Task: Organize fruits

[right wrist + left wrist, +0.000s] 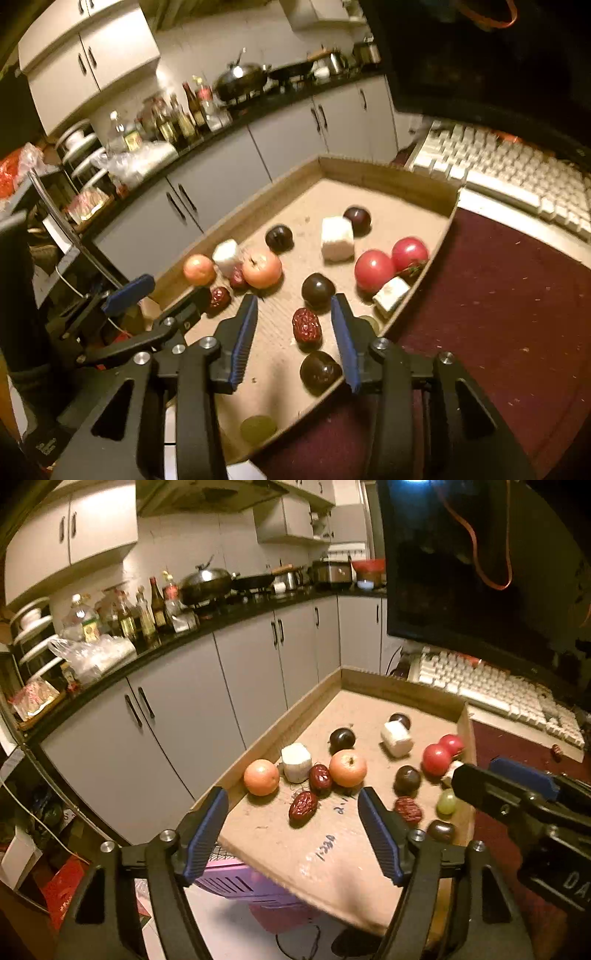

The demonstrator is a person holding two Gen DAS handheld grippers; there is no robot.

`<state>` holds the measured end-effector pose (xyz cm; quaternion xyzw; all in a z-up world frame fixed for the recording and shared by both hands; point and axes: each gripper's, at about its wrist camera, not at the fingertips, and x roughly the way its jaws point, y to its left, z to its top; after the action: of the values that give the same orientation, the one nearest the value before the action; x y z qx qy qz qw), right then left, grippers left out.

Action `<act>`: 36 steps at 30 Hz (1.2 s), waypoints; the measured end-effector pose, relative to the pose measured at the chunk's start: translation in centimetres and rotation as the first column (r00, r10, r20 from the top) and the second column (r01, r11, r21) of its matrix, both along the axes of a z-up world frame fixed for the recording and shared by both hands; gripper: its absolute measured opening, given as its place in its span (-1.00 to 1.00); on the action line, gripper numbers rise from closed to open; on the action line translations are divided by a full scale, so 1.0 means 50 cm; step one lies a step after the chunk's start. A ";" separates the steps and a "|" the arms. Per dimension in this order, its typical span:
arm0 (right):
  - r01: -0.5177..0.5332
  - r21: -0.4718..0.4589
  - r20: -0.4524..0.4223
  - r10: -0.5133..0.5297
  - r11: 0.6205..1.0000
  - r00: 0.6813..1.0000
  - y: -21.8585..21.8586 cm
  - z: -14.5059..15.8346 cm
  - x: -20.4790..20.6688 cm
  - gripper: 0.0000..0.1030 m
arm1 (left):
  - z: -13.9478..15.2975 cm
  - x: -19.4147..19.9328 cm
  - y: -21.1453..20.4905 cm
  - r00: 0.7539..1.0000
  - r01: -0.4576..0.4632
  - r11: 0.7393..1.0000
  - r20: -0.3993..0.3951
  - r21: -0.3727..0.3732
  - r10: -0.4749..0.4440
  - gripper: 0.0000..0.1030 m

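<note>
We held our left gripper [291, 834] over the near edge of the cardboard tray [321, 686], its fingers spread wide with nothing between them. Our right gripper [295, 332] was spread wide too, and empty. A wrinkled red date [306, 325] lay right between its fingers, not touching either one. We think this date was the fruit to pick first.

The fruits sat all mixed up in the tray: two orange apples [347, 768], two red round fruits [373, 270], dark plums [318, 290], more dates [303, 806] and white blocks [337, 239].

To do it well, we would go down straight, keep the date in the middle, and close softly so it would not squash. We would watch the dark plum [319, 371] just nearer, so we did not bump it.

A green grape [258, 428] was partly hidden by our right gripper. We could not see where the sorted fruits should go. The far kitchen was blurry and dim.
</note>
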<state>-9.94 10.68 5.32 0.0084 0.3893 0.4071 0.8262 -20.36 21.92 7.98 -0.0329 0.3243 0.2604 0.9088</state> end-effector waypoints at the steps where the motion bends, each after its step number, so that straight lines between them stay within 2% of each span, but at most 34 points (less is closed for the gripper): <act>1: 0.005 0.012 0.010 -0.005 1.000 1.000 -0.010 0.010 -0.007 -0.07 | 0.008 -0.005 -0.007 1.000 -0.002 1.000 0.010 0.005 0.002 0.50; 8: 0.049 0.093 0.128 -0.060 0.994 0.990 -0.086 0.094 -0.101 0.29 | 0.070 -0.084 -0.067 0.995 -0.034 0.998 0.095 0.059 0.029 0.59; 14: 0.096 0.148 0.211 -0.127 0.984 0.969 -0.152 0.147 -0.183 0.58 | 0.107 -0.132 -0.100 0.990 -0.056 0.995 0.131 0.087 0.044 0.61; 23: 0.120 0.206 0.285 -0.177 0.971 0.942 -0.209 0.192 -0.263 0.76 | 0.148 -0.181 -0.138 0.977 -0.110 0.980 0.199 0.165 0.076 0.76; 29: 0.122 0.212 0.334 -0.189 0.970 0.923 -0.217 0.207 -0.289 0.78 | 0.152 -0.190 -0.141 0.975 -0.107 0.980 0.209 0.169 0.071 0.77; 36: 0.123 0.216 0.341 -0.193 0.969 0.920 -0.217 0.211 -0.291 0.78 | 0.152 -0.193 -0.141 0.974 -0.121 0.980 0.208 0.155 0.088 0.77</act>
<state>-24.47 -0.18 15.85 0.0443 0.1889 0.3689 0.9090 -29.99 14.87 15.57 0.0002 0.2062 0.3295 0.9214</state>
